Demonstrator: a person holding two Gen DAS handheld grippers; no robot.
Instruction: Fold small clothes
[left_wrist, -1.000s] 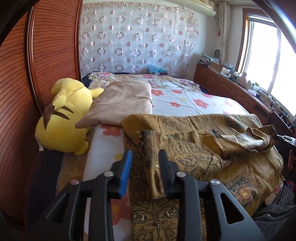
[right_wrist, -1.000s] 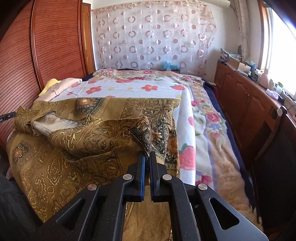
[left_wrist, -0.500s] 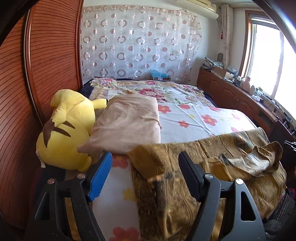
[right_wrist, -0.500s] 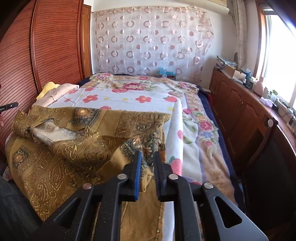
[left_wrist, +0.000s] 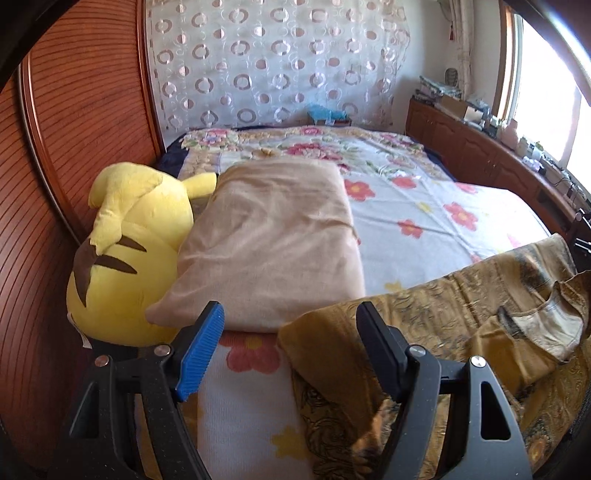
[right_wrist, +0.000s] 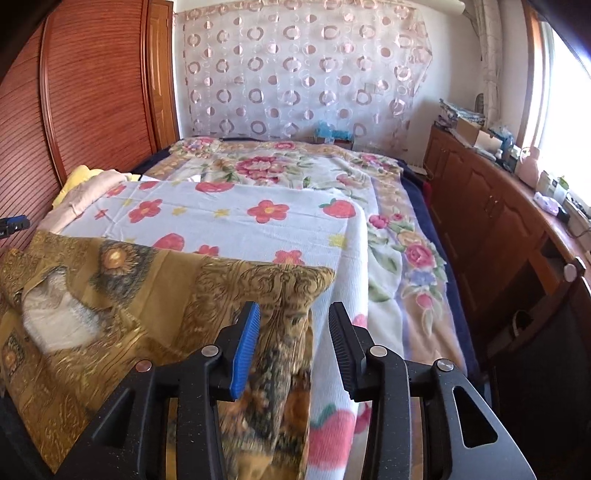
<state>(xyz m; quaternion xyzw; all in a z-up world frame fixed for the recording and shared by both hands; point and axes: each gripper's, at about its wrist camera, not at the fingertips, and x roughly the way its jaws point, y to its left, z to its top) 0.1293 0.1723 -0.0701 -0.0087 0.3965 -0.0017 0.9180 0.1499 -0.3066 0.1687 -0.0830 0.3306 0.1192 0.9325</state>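
I have both jaws spread wide — the left hand-held gripper (left_wrist: 290, 354) and the right hand-held gripper (right_wrist: 293, 347) grasp nothing. The gold patterned garment (right_wrist: 155, 291) lies across the near end of the bed (right_wrist: 295, 218), its corners under my jaws — a beige pillow (left_wrist: 273, 240) and yellow plush toy (left_wrist: 133, 254) sit beside it.

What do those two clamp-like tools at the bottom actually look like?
Both are alike: the left gripper and right gripper are matte black plastic frames with triangular cut-outs and silver rivets. Each has one ribbed blue pad and one black pad. No cables or sleeves show.
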